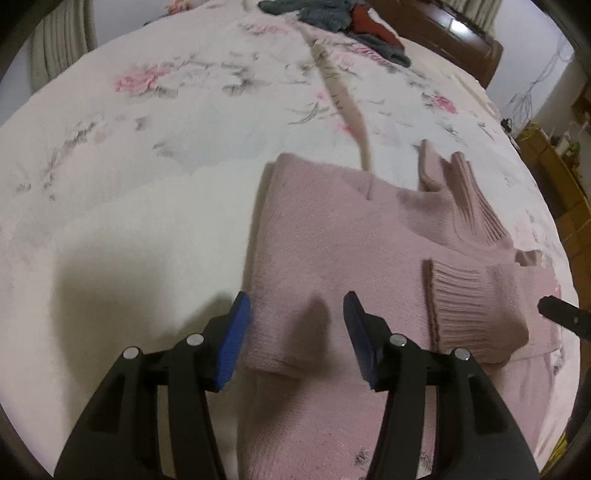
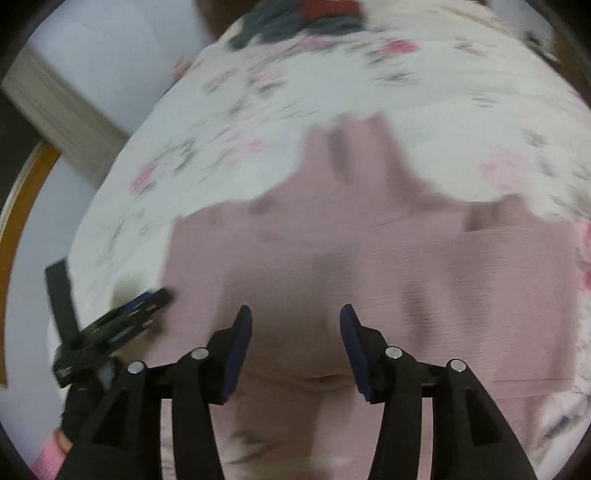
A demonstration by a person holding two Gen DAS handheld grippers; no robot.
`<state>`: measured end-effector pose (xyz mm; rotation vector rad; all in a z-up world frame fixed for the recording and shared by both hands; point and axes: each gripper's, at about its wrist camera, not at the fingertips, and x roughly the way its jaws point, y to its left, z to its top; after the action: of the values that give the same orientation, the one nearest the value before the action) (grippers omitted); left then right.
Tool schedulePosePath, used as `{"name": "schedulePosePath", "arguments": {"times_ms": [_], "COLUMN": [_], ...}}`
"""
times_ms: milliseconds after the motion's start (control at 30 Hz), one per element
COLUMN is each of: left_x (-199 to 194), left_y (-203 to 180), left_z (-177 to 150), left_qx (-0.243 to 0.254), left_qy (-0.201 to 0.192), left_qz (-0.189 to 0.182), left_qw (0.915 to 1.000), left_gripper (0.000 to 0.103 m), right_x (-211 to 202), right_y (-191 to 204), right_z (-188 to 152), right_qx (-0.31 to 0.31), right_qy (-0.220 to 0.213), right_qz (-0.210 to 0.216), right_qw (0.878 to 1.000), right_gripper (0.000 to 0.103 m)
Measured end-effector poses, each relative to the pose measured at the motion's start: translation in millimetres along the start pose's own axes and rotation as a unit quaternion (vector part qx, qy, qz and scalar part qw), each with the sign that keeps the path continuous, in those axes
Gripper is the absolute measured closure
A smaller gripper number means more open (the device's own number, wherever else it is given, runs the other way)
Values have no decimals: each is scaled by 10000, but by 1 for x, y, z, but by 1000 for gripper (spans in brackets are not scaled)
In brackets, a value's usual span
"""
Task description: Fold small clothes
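My left tool (image 1: 297, 339) has its blue pads (image 1: 232, 343) set apart with nothing between them, positioned over the near left edge of the pink knit sweater (image 1: 332, 251). My right tool (image 2: 295, 350) likewise has its pads spread and grips nothing; it sits above the near middle of the same sweater (image 2: 369, 266), though this view is motion-blurred. The sweater lies partly folded on the bed's floral bedspread (image 1: 147, 147), directly ahead of both tools, with a ribbed cuff (image 1: 476, 302) folded across the body just right of the left tool. In the right wrist view the left tool (image 2: 144, 306) appears at the sweater's left edge. A pile of grey and red clothes (image 1: 332, 14) lies well apart at the far end of the bed.
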<state>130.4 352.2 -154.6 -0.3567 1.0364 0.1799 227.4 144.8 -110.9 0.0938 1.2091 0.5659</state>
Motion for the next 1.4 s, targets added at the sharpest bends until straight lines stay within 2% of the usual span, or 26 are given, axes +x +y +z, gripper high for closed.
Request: {"name": "schedulePosePath", "arguments": {"times_ms": [67,200,267,333,433,467,533,567,600,633,667,733,800,1000,1167,1400], "left_x": [0,7,16,23,26,27,28,28,28,28,28,29,29,29,29,29], "left_y": [-5,-6,-2,5,11,10,8,8,8,8,9,8,8,7,6,6], "left_z": [0,1,2,2,2,1,0,0,0,0,0,-1,-1,-3,-3,-3], "left_qx": [91,197,204,86,-26,-5,73,87,88,73,62,59,68,58,58,68], "left_qy": [27,153,278,385,375,367,355,355,355,358,360,356,342,309,300,293], "left_qz": [-23,118,220,132,-18,-14,24,28,29,23,18,28,41,78,73,88], "left_qw": [10000,9996,9992,9991,9993,9993,9993,9993,9993,9993,9993,9993,9994,9995,9995,9995], "left_gripper": [50,50,48,45,44,44,44,44,44,44,44,44,44,43,43,43], "right_x": [17,50,64,74,88,92,97,96,95,92,87,73,51,-20,-60,-74], "right_y": [19,40,46,55,64,66,70,71,69,65,57,35,15,-47,-92,-165], "right_z": [-2,-10,-11,-11,-13,-14,-16,-17,-17,-17,-16,-13,-11,-11,-16,-35], "right_qx": [-99,-150,-95,-210,-432,-487,-700,-772,-787,-773,-696,-216,86,756,1066,1728], "right_qy": [286,608,755,823,924,937,898,877,862,841,828,812,609,-40,-329,-339], "right_qz": [106,-68,-88,-316,-735,-872,-1208,-1269,-1265,-1338,-1313,-777,-479,-13,-126,-422], "right_qw": [9995,9980,9971,9959,9921,9906,9861,9850,9851,9844,9854,9934,9970,9971,9937,9835], "right_gripper": [53,53,48,36,36,38,54,56,66,85,90,93,93,93,93,93]}}
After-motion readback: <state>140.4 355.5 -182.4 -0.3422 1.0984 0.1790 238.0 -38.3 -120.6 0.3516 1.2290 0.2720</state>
